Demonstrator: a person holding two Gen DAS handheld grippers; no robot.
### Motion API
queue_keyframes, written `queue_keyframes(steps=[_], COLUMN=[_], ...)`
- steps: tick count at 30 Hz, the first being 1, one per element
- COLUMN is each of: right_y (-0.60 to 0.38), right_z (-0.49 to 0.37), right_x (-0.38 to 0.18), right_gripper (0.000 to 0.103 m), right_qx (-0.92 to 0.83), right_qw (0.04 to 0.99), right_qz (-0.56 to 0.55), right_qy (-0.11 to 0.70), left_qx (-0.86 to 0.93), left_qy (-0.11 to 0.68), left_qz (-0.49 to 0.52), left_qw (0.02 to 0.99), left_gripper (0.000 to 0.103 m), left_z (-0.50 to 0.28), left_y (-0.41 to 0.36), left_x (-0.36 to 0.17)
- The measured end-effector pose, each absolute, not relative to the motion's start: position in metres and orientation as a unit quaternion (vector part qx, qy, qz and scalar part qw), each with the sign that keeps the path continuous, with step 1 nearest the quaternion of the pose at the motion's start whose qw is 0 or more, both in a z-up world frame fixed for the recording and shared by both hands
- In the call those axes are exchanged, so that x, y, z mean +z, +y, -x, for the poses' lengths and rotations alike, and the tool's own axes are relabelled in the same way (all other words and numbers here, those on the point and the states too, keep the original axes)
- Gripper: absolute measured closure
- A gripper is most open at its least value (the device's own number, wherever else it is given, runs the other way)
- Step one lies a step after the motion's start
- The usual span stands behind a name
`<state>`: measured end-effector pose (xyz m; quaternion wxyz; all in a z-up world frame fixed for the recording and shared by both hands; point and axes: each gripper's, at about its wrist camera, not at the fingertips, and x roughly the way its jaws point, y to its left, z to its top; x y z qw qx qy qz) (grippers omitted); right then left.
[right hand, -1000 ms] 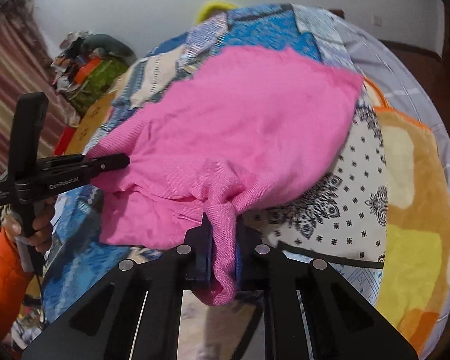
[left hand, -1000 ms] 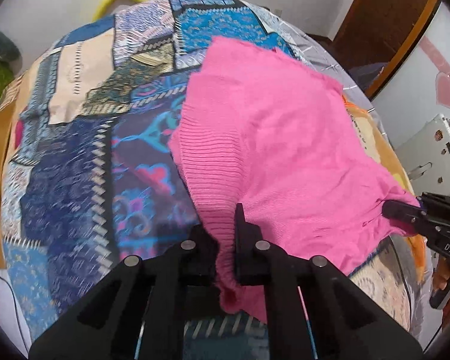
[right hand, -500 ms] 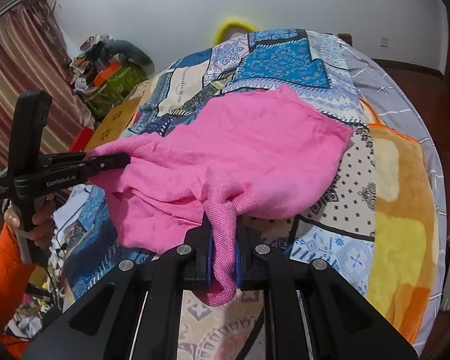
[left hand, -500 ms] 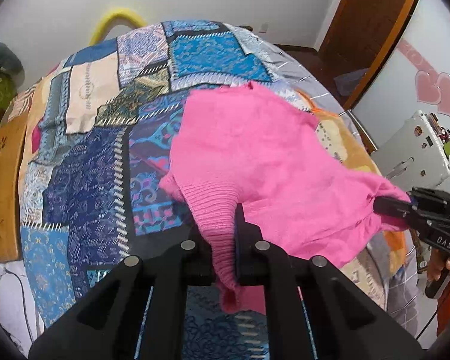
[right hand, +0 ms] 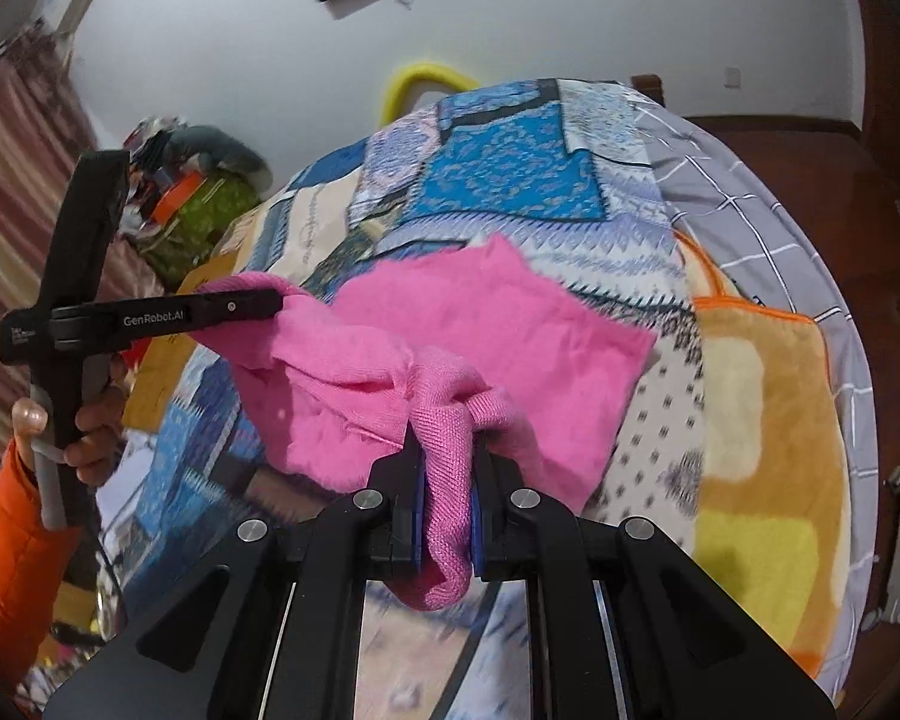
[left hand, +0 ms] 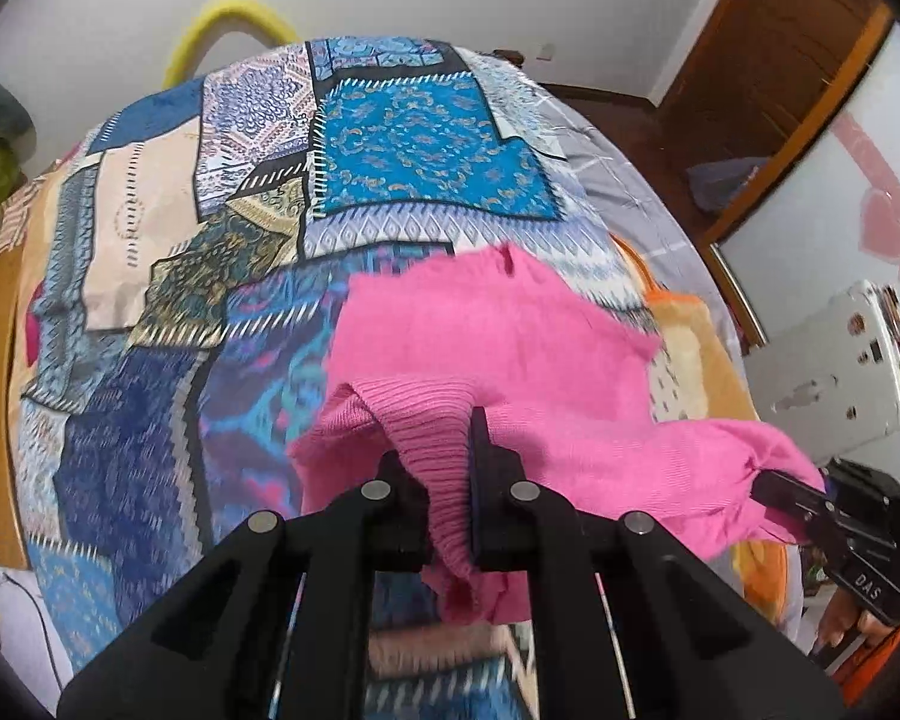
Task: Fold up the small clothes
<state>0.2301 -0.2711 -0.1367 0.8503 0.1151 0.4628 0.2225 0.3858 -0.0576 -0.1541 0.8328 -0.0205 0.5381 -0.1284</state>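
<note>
A pink knit garment (left hand: 498,348) hangs between my two grippers above the patchwork bedspread (left hand: 426,138). My left gripper (left hand: 447,462) is shut on its ribbed edge. My right gripper (right hand: 444,468) is shut on a bunched corner of the same garment (right hand: 498,324). Each gripper shows in the other's view: the right one (left hand: 774,489) at the far right, the left one (right hand: 264,303) at the left, held by a hand in an orange sleeve. The garment's far edge still lies on the bed.
The bed carries the patchwork spread (right hand: 510,162), a grey checked sheet (right hand: 744,204) and an orange-yellow blanket (right hand: 768,420) on the right. A yellow hoop (left hand: 228,18) stands behind. A white device (left hand: 834,372) and a wooden door (left hand: 768,66) are at right. Clutter (right hand: 198,192) sits at left.
Both grippers have risen and drawn back with the garment. More of the bedspread is uncovered, and the garment now sags between the grippers with less of it on the bed.
</note>
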Motion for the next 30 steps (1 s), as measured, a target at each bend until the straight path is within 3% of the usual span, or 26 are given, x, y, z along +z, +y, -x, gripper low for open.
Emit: queue_keyframes(steps=[9, 14, 19, 22, 24, 30], right_y=[-0.289, -0.297, -0.303, -0.292, -0.279, -0.234], right_z=[-0.309, -0.318, -0.308, -0.294, -0.282, -0.258], right_x=[-0.202, -0.210, -0.188, -0.175, -0.170, -0.181], right_gripper=[0.089, 0.084, 0.081, 0.065, 0.060, 0.060], right_qx=[0.176, 0.155, 0.153, 0.174, 0.191, 0.241], right_qw=[0.825, 0.831, 0.844, 0.848, 0.850, 0.827], right_qz=[-0.133, -0.119, -0.117, -0.095, -0.072, -0.049], right_qy=[0.521, 0.521, 0.500, 0.491, 0.486, 0.505], left_qx=[-0.108, -0.100, -0.066, -0.068, -0.067, -0.071], left_qy=[0.570, 0.556, 0.511, 0.495, 0.487, 0.482], left_qz=[-0.005, -0.037, -0.082, -0.091, -0.102, -0.141], left_qw=[0.814, 0.824, 0.853, 0.862, 0.865, 0.862], left_gripper=[0.091, 0.075, 0.047, 0.035, 0.033, 0.028], left_z=[-0.458, -0.465, -0.458, -0.442, -0.430, -0.392], left_y=[-0.070, -0.067, -0.060, -0.054, -0.051, -0.044], left_x=[-0.214, -0.218, -0.194, -0.179, -0.172, -0.172])
